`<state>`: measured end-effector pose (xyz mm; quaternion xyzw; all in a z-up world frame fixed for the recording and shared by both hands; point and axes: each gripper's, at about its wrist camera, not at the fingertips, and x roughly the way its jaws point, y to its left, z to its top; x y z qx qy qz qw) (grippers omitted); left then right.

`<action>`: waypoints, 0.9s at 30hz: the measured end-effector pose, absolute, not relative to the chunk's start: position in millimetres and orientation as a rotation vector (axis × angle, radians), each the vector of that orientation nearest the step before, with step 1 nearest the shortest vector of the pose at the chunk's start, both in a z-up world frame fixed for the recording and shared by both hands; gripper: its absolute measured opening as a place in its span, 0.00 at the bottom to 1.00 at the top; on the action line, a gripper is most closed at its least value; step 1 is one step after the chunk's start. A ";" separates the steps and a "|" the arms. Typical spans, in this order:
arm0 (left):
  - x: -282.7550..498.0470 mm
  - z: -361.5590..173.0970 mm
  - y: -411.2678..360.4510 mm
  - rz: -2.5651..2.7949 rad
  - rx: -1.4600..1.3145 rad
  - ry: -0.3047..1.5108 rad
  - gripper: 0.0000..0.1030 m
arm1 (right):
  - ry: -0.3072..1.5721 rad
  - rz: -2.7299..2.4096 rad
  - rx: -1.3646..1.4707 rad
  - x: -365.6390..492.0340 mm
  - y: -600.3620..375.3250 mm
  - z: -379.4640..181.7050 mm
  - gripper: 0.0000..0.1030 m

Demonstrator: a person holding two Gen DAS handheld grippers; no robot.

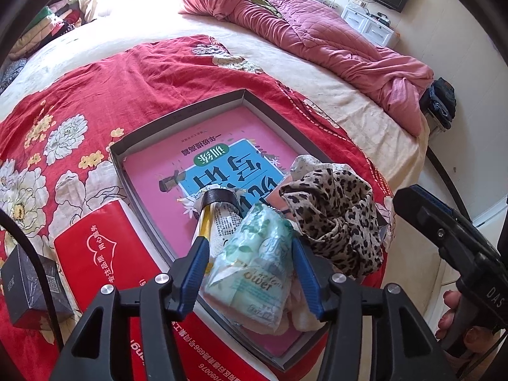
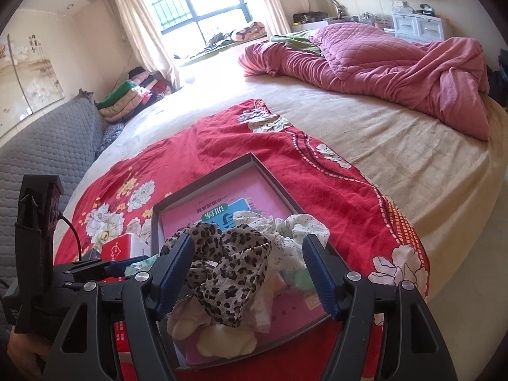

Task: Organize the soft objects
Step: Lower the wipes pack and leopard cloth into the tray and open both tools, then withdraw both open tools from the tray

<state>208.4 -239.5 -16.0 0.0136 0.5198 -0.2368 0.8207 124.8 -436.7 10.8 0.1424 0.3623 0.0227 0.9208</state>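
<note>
Between the left gripper fingers sits a mint-green floral soft tissue pack, apparently pinched, above the shallow grey cardboard tray; squeeze gently and lower it onto a bare part. From the right wrist, the right gripper fingers spread wide around the leopard-print fabric scrunchie, touching only the left finger; centre before closing.

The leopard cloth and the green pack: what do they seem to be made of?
Leopard cloth: probably thin woven fabric, matte; it crumples and drapes in soft folds. Green pack: glossy plastic film over something soft, perhaps tissues; it shows wrinkles and shine.
</note>
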 end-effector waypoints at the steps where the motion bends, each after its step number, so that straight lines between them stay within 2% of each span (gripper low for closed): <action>1: 208.8 -15.8 -239.2 -0.501 0.029 1.106 0.53 | 0.752 0.044 0.288 126.1 -435.7 9.7 0.70; 6: 210.0 -14.0 -236.5 -0.489 0.030 1.096 0.63 | 0.777 0.037 0.274 129.7 -434.0 3.6 0.70; 27: 207.8 -2.5 -218.4 -0.449 0.012 1.071 0.72 | 0.820 0.017 0.232 135.5 -425.8 -2.7 0.70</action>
